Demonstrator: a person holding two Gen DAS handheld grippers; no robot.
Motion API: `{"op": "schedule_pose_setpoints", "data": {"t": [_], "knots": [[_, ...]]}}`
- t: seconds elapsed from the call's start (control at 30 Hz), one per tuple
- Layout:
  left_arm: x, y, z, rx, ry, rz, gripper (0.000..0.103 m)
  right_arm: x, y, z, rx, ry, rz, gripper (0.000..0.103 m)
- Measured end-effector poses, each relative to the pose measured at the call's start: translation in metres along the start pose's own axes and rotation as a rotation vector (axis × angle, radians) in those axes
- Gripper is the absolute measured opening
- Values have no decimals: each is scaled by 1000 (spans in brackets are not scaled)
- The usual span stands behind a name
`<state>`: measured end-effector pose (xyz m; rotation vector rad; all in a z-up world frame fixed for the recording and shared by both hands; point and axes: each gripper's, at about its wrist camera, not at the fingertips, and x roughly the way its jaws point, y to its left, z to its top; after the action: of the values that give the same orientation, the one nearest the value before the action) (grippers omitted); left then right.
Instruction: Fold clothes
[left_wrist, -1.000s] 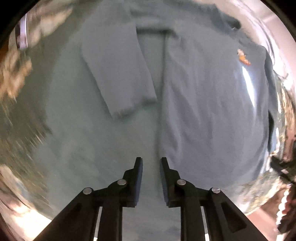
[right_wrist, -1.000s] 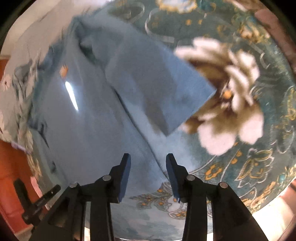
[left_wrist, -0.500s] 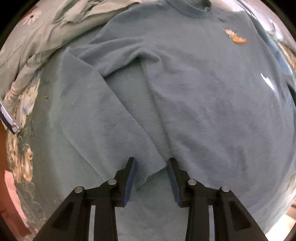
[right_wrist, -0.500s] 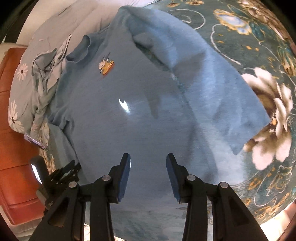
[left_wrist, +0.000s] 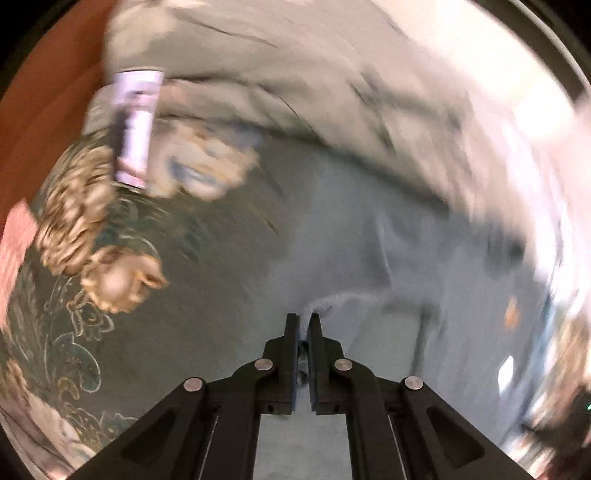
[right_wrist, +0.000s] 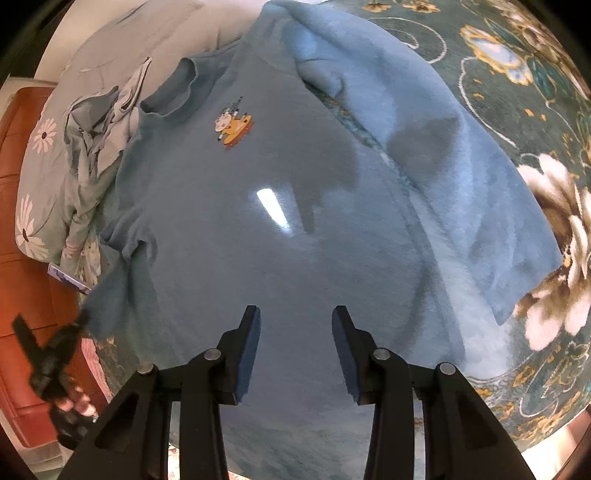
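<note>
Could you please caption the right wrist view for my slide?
Open right tool hovers over blue sweater on floral blanket.

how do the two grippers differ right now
The left gripper is shut on the sleeve edge of the blue shirt; the right gripper is open and holds nothing. The left wrist view is blurred, so the left gripper seems to be moving, while the right wrist view is sharp, with the right gripper above the shirt's lower body. Both are black with two fingers.
</note>
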<state>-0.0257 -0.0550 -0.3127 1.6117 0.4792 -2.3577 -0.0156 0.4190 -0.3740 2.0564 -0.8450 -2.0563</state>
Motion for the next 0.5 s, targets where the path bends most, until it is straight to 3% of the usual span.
{"op": "schedule_pose_setpoints", "data": {"t": [0.1,0.2,0.33,0.43,0.5], "knots": [[-32,39,45,-134,-95,-33,5,3,7,2,-5,6,11,41],[-38,72,81,-193,-157,-4,5,4,13,3,-16,4,21,41],[-52,63,92,-197,-165,29,5,2,15,4,-24,-10,25,41],[-42,43,93,-198,-119,-24,5,0,9,5,-3,-18,24,41],[-44,14,92,-176,-91,-118,5,-2,3,6,18,-25,29,41]]}}
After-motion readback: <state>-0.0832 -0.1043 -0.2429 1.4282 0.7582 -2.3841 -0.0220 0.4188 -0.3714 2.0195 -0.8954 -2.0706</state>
